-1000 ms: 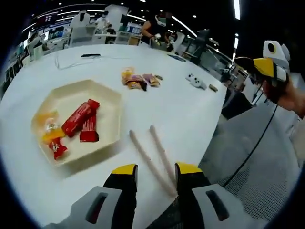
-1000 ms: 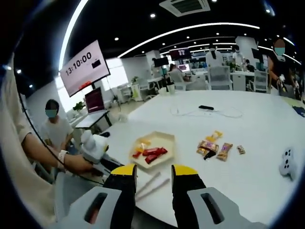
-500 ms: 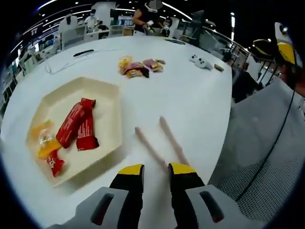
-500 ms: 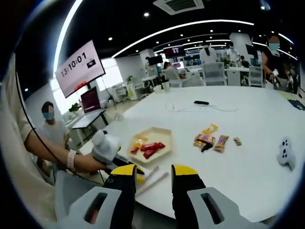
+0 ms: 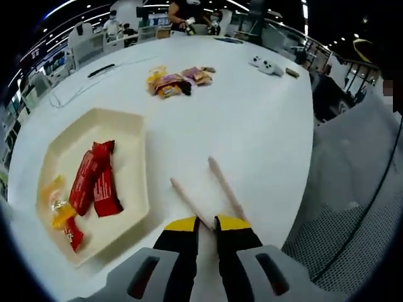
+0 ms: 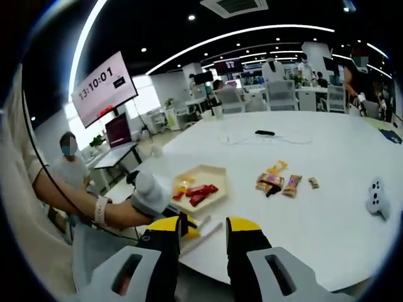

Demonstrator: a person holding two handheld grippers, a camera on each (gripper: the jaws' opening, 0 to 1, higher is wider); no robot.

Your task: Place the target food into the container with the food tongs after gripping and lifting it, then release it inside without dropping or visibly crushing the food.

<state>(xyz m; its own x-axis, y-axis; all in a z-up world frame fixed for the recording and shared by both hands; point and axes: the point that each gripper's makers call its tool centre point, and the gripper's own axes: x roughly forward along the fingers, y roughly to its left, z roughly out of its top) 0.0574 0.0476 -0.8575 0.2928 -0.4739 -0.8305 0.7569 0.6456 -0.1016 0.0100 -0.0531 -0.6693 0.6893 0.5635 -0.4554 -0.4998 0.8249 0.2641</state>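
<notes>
We see the left hand-held gripper (image 5: 200,224) at the table's (image 5: 264,126) near edge, its jaws nearly closed on the base of the food tongs (image 5: 211,189). The right hand-held gripper (image 6: 203,228) hangs open off the edge. The tray (image 5: 129,135) lies beside the tongs — loose snacks (image 5: 170,83) sit toward the far edge.
</notes>
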